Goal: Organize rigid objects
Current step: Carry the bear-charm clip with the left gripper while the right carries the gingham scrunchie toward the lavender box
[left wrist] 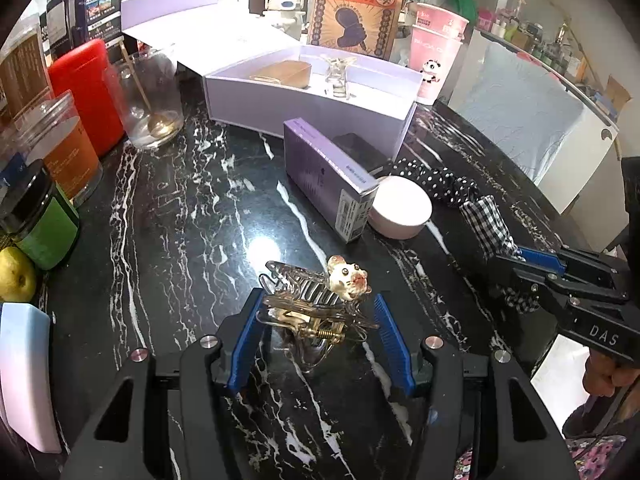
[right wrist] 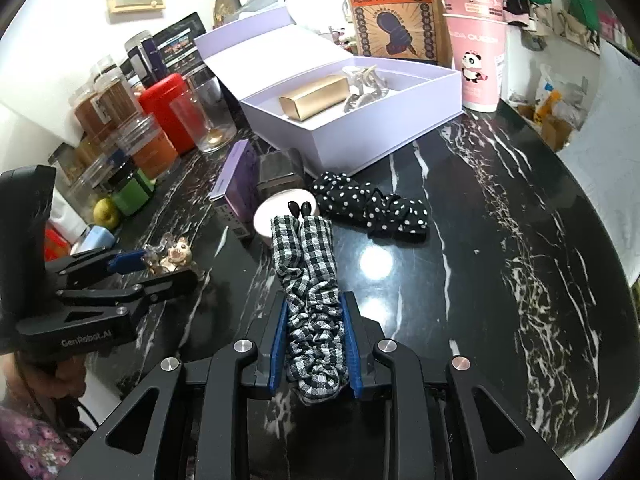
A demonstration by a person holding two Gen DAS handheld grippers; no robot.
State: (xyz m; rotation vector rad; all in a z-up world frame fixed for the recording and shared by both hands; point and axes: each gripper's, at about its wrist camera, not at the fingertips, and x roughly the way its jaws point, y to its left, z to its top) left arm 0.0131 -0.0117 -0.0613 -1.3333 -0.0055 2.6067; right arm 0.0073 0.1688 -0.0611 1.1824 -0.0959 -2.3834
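Between left tongs (left wrist: 316,320), hair claw (left wrist: 316,300), above countertop (left wrist: 180,220)

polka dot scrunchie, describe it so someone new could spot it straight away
On the black marble table, look just in front of the open lilac box. The polka dot scrunchie lies there loose, black with white dots, unlike the checked scrunchie beside it.

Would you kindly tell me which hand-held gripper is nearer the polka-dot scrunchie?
Right. The right hand-held gripper sits just short of the polka-dot scrunchie; the left hand-held gripper is farther off.
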